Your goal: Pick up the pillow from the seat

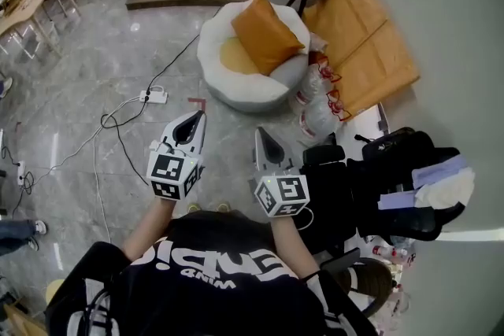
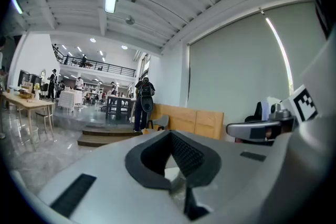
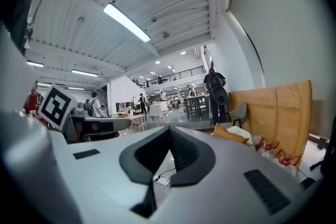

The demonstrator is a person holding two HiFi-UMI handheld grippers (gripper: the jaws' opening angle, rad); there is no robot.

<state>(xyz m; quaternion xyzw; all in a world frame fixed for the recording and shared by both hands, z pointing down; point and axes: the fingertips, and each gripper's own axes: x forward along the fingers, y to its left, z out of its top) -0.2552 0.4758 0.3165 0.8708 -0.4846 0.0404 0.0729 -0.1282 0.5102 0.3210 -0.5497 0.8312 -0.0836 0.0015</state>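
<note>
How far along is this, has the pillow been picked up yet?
Nothing looks done: the orange pillow leans on the white seat. Both the left gripper and right gripper hang short of it, jaws shut, empty. Reaching, gripping and lifting remain.

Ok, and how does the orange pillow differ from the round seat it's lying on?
Colour: the pillow is orange all over, the seat mostly white. Shape: the pillow is square with corners, the seat round and bowl-like. Pose: the pillow leans tilted against the seat's rim, the seat sits flat on the floor. Both look soft and padded, and the seat's inner cushion is a yellowish orange near the pillow's.
</note>
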